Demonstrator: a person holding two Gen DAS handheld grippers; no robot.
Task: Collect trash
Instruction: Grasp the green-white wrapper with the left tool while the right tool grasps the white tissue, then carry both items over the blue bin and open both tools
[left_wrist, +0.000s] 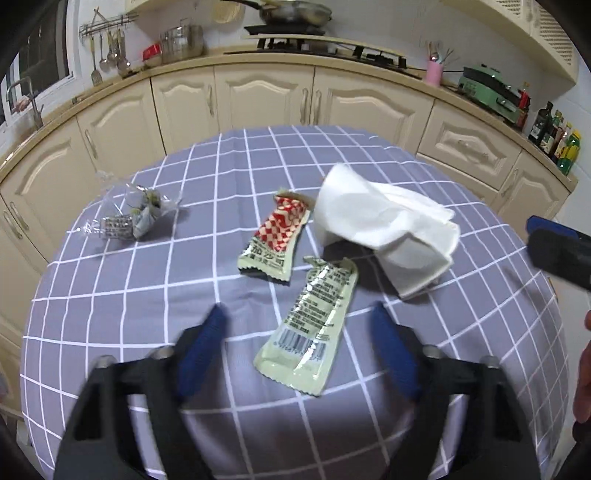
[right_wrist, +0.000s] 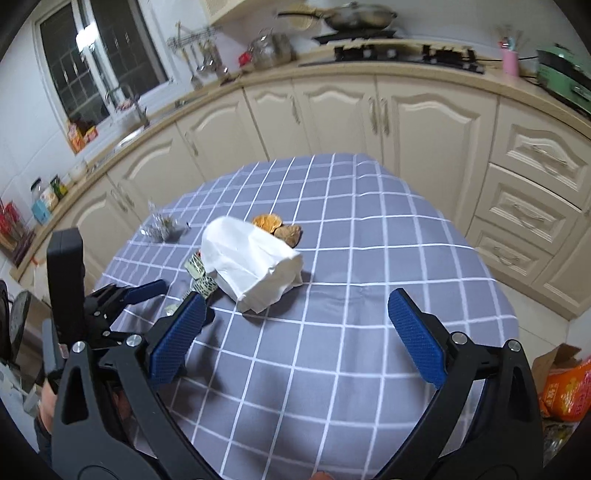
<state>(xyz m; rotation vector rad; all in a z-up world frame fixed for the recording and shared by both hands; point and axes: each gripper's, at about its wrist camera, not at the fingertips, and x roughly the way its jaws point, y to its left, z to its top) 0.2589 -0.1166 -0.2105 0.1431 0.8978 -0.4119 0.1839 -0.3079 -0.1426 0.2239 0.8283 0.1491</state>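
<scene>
My left gripper (left_wrist: 297, 314) is open above the grey checked tablecloth (left_wrist: 147, 332), its blue pads either side of a pale green sachet (left_wrist: 310, 328) lying flat. A red-and-white checked wrapper (left_wrist: 275, 240) lies just beyond it. A crumpled white tissue (left_wrist: 384, 229) sits to the right, and a crumpled clear plastic wrapper (left_wrist: 129, 218) at the left. My right gripper (right_wrist: 295, 310) is open and empty, short of the tissue (right_wrist: 251, 262). Orange peel pieces (right_wrist: 279, 227) lie behind the tissue. The left gripper (right_wrist: 122, 295) shows at the left of the right wrist view.
Cream kitchen cabinets (left_wrist: 258, 96) curve round behind the table. The counter holds a stove (left_wrist: 332, 48), a pan, a pink cup and bottles. An orange bag in a cardboard box (right_wrist: 565, 387) sits on the floor to the right of the table.
</scene>
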